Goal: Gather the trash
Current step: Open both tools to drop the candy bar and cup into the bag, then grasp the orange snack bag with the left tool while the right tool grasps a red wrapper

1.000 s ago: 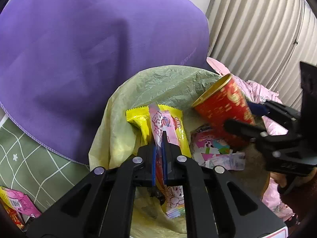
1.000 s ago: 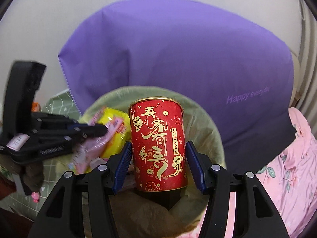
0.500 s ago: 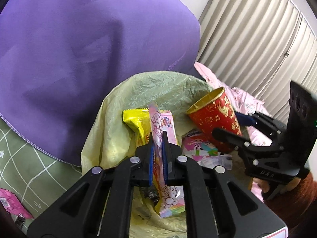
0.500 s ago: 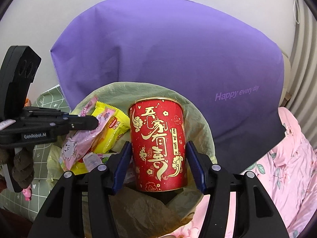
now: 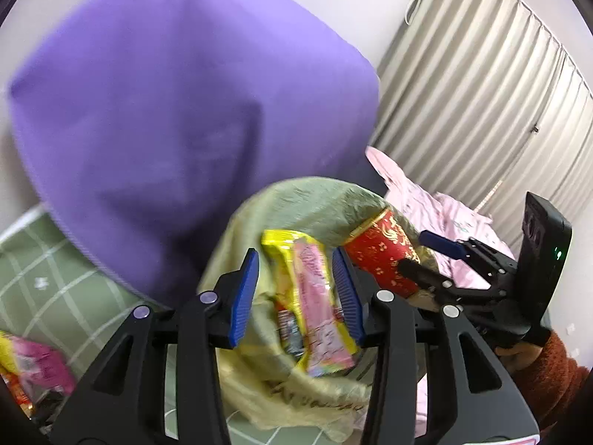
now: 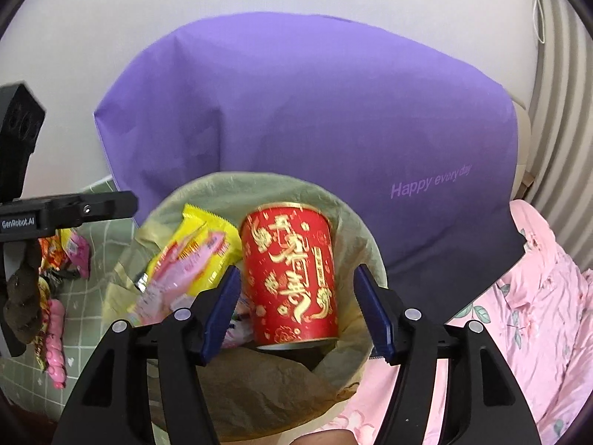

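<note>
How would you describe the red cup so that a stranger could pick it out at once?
Find the big purple cushion; in front of it sits a bin lined with a pale green bag. Inside, right of the yellow and pink snack wrappers, is the red cup, the only round thing there, with gold Chinese lettering.

Red gold-lettered cup (image 6: 291, 274) and pink wrapper (image 5: 317, 293) inside lined bin (image 6: 348, 230)

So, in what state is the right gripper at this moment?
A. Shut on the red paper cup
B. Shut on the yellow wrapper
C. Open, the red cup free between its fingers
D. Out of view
C: the right gripper stands open, with gaps between both blue pads and the red paper cup over the lined trash bin.
</note>
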The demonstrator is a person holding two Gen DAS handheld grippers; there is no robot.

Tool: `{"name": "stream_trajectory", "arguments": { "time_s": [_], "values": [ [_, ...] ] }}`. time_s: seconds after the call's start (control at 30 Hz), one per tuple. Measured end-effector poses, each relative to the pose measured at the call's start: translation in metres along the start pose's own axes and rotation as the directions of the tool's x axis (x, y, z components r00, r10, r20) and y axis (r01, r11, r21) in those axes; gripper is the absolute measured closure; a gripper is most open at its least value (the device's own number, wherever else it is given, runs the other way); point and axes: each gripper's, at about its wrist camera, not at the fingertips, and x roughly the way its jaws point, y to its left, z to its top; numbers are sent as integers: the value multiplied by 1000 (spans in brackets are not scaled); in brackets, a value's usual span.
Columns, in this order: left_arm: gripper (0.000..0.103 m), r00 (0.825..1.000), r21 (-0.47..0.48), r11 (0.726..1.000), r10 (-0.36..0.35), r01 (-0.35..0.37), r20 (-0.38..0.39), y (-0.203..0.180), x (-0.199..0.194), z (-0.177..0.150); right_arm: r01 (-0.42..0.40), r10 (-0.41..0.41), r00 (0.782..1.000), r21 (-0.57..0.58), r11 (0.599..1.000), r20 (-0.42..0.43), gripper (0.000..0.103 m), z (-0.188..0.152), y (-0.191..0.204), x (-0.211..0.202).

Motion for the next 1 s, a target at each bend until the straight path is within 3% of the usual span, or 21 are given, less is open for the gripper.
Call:
{"name": "stream_trajectory", "arguments": {
  "time_s": [0.13,0.23,0.33,0.4,0.57,0.63,0.7,0.77,0.9,1.0],
  "values": [
    [62,992,-23,993,117,-115,57,8,-20,-13,-1,1,999,-5,1000,41,43,8,11,-11],
    [62,969,-72,972,231,-225,85,24,-44,-33,-17,18,997,-8,1000,78,42,15,24,-16],
    [62,937,-115,940,333,-321,107,39,-74,-51,-52,53,991,-10,999,120,35,20,42,-18],
    [62,909,-147,914,396,-378,131,52,-101,-66,-97,98,987,-19,995,126,35,23,56,-14],
    [62,817,-238,832,546,-501,187,85,-171,-95,-197,203,977,-95,976,60,35,25,105,2],
    [62,791,-278,806,580,-523,194,96,-190,-103,-230,237,970,-130,964,44,35,26,127,8],
    [62,756,-332,763,629,-555,183,114,-214,-115,-265,276,960,-164,950,43,35,25,152,12],
    [62,733,-388,724,661,-570,158,133,-233,-130,-324,335,942,-206,923,16,35,25,181,21],
    [62,707,-445,672,698,-592,113,155,-259,-158,-419,426,904,-275,865,-39,36,21,236,37],
    [62,687,-471,636,722,-612,83,167,-275,-177,-497,497,864,-300,814,-84,36,22,275,46]
  ]
}}
